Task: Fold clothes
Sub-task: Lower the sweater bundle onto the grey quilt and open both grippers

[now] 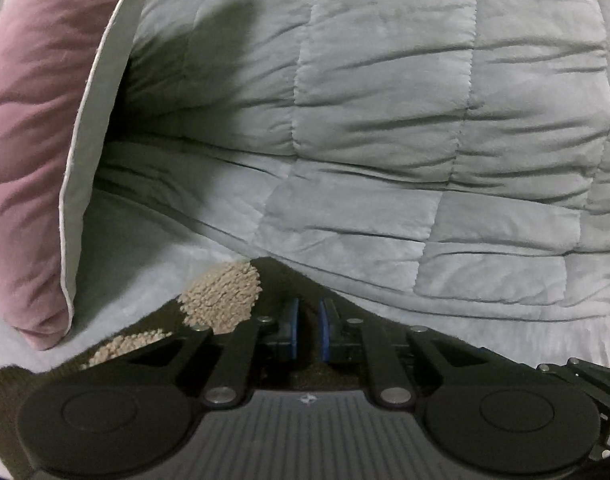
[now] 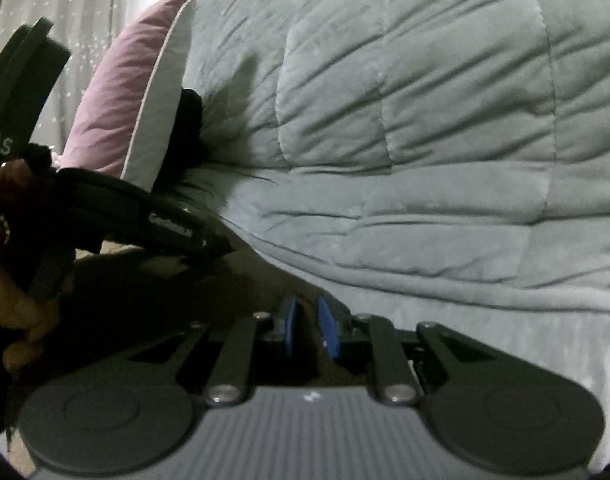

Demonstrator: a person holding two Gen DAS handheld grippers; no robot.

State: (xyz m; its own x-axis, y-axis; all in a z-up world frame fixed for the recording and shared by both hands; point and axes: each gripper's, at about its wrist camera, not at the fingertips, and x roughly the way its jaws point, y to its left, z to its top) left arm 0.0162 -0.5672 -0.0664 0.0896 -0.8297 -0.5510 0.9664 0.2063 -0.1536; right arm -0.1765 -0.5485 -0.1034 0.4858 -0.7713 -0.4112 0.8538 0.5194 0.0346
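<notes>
brown fleece garment (image 1: 221,300), dark on one face and tan and nubbly on the other, lies low in your left view on the pale bed sheet (image 1: 145,256), right at the tips of your left tongs (image 1: 308,320). your left tongs are drawn nearly together, their blue pads (image 1: 293,328) close on each other with dark fabric lying between and under them; you cannot tell for certain whether cloth is pinched.

your right tongs (image 2: 309,322) are likewise drawn nearly together, blue pads (image 2: 329,332) almost meeting, over the same dark garment (image 2: 165,292), which in that view is shadowed and blurred; a grip on it cannot be confirmed there either.

grey quilted comforter (image 1: 385,120) is heaped behind the garment and fills most of both views, its lower edge hanging just beyond both sets of tongs.

mauve pillow (image 1: 29,120) with a grey piped border stands to the left of the comforter, resting on the sheet.

your left tongs (image 2: 193,236) show in the right view at the left edge, held by a hand (image 2: 21,308), tips pointing down to the garment.

grey curtain (image 2: 73,20) hangs behind the pillow.
</notes>
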